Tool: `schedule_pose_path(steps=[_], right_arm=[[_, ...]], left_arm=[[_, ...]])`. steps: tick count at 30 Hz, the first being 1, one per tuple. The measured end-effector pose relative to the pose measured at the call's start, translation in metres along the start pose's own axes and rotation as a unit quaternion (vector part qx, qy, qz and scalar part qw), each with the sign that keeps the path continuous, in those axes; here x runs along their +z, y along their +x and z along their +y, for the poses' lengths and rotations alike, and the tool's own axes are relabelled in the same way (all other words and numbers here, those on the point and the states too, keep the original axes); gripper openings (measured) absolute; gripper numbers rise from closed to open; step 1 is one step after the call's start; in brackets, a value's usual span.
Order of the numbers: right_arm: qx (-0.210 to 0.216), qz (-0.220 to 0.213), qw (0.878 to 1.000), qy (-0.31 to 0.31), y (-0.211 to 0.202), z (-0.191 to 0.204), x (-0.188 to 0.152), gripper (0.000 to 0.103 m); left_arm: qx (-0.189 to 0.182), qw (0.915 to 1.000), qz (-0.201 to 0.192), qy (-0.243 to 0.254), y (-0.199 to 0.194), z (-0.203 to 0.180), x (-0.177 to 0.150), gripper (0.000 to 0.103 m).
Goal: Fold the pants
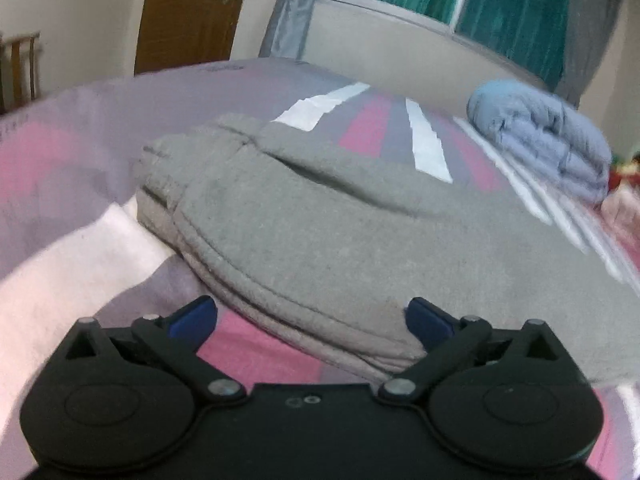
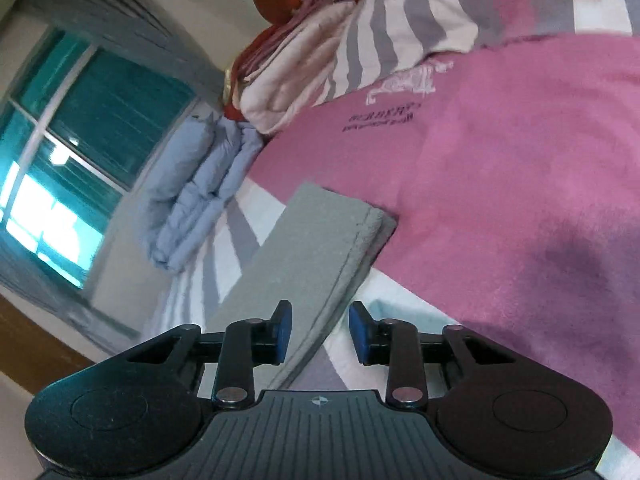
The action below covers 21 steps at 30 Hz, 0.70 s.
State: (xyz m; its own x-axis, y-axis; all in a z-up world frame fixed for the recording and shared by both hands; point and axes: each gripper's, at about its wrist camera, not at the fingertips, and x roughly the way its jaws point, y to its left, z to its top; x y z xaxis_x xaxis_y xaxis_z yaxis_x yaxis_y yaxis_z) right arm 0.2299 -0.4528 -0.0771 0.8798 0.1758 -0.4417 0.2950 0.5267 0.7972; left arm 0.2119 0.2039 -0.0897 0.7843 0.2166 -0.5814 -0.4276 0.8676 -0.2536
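Left wrist view: the grey pants (image 1: pixel 320 232) lie folded in layers across the middle of the frame, resting on a striped bedsheet (image 1: pixel 72 280) in pink, white and grey. The left gripper (image 1: pixel 311 318) sits at the bottom centre with its jaws spread wide; both blue pads (image 1: pixel 192 316) are clear of the cloth, at the near stitched edge of the pants. A folded blue quilt (image 1: pixel 552 140) lies at the right of the frame, well apart from the pants. A brown door (image 1: pixel 188 12) stands at the upper left, a window (image 1: pixel 472 0) at the upper right.

Right wrist view (camera rolled sideways): a narrow leg section of the pants (image 2: pixel 304 256) runs from the lower centre up to mid-frame. The right gripper (image 2: pixel 320 334) has its jaws spread, with the hemmed edge of the leg passing between them; contact cannot be determined.
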Motion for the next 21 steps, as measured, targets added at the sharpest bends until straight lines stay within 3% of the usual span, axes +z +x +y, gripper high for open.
schedule_pose_path(steps=[8, 11, 13, 14, 18, 21], right_arm=[[-0.003, -0.007, 1.000, 0.018, 0.017, -0.011, 0.015, 0.033], [-0.027, 0.010, 1.000, -0.003, 0.040, -0.006, 0.021, 0.032], [-0.032, 0.014, 0.999, -0.031, 0.046, 0.000, 0.021, 0.004], [-0.032, 0.013, 0.998, -0.046, 0.047, 0.005, 0.021, 0.004], [-0.012, -0.001, 0.997, -0.078, 0.048, 0.020, 0.022, 0.004], [0.049, -0.048, 0.995, -0.073, 0.029, 0.029, 0.026, 0.004]], left_arm=[[0.004, 1.0000, -0.001, 0.005, 0.001, -0.001, 0.000, 0.097], [0.006, 1.0000, -0.001, 0.007, 0.001, -0.002, 0.000, 0.097], [0.005, 1.0000, -0.001, 0.006, 0.000, -0.003, 0.000, 0.097], [0.004, 1.0000, -0.001, 0.006, 0.000, -0.003, 0.001, 0.097], [0.004, 1.0000, -0.001, 0.005, 0.000, -0.003, 0.001, 0.097], [0.003, 1.0000, -0.001, 0.004, 0.000, -0.003, 0.001, 0.097]])
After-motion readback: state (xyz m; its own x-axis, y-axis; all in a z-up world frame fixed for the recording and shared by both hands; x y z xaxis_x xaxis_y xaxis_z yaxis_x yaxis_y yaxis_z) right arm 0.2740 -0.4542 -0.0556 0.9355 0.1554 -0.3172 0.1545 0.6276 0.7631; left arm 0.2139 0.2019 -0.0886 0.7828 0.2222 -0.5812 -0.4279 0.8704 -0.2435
